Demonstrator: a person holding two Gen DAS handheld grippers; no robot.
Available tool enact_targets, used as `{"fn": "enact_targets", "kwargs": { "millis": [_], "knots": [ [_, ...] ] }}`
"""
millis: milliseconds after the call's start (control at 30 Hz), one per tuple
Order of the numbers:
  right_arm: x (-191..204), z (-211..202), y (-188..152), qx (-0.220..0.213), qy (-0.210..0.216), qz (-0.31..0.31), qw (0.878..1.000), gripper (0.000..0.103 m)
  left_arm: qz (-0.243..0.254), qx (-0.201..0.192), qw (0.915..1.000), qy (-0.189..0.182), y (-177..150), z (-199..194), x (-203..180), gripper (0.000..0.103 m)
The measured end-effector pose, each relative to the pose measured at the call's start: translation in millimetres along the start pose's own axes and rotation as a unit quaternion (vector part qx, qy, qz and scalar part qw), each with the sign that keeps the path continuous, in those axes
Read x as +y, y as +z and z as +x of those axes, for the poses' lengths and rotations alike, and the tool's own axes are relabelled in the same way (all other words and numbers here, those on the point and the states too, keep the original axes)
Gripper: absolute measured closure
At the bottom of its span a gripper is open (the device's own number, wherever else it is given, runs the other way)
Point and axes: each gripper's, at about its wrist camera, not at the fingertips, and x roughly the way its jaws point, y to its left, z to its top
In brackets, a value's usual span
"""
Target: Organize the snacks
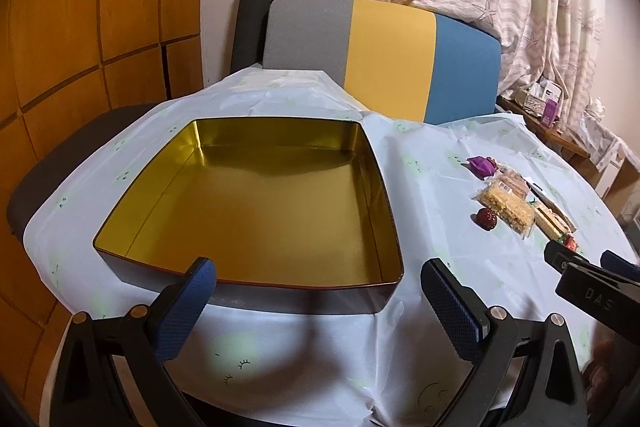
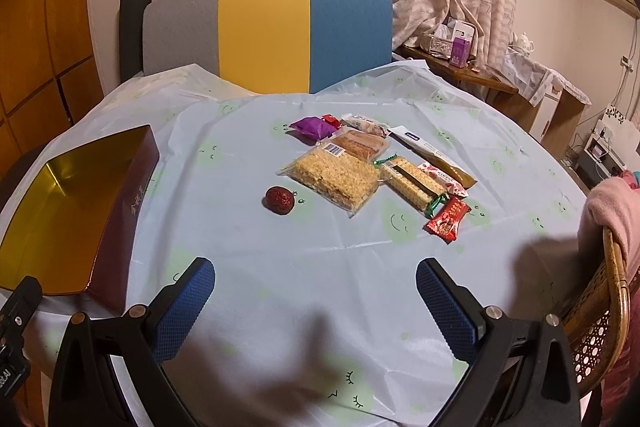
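Gold-lined tin (image 1: pixel 256 203), dark red outside, bare inside

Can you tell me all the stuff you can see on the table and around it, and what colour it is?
tin box: one, gold inside, dark red outside, nothing in it, left part of the table
red date: one, dark red, alone between the box and the snack pile
rice cake pack: one, pale yellow in clear wrap, front of the pile
wafer pack: one, cream, right of the rice cake pack
red candy: one, red wrapper, nearest corner of the pile
purple packet: one, purple, far side of the pile
long packet: one, white and gold, right edge of the pile
tablecloth: one, pale blue with green faces
chair: one, grey, yellow and blue, behind the table
left tongs: blue pads, open, at the box
right tongs: blue pads, open, facing the snacks
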Motion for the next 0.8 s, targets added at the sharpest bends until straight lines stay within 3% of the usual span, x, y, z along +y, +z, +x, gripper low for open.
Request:
{"fn": "enact_targets", "kwargs": {
  "millis": [800],
  "knots": [
    [0.7, 1.9, 0.6, 0.0, 0.004, -0.004, 1.0, 0.0, -0.001, -0.001, 1.0, -0.008, 1.6, -1.9, -0.7, 0.0]
  ]
}}
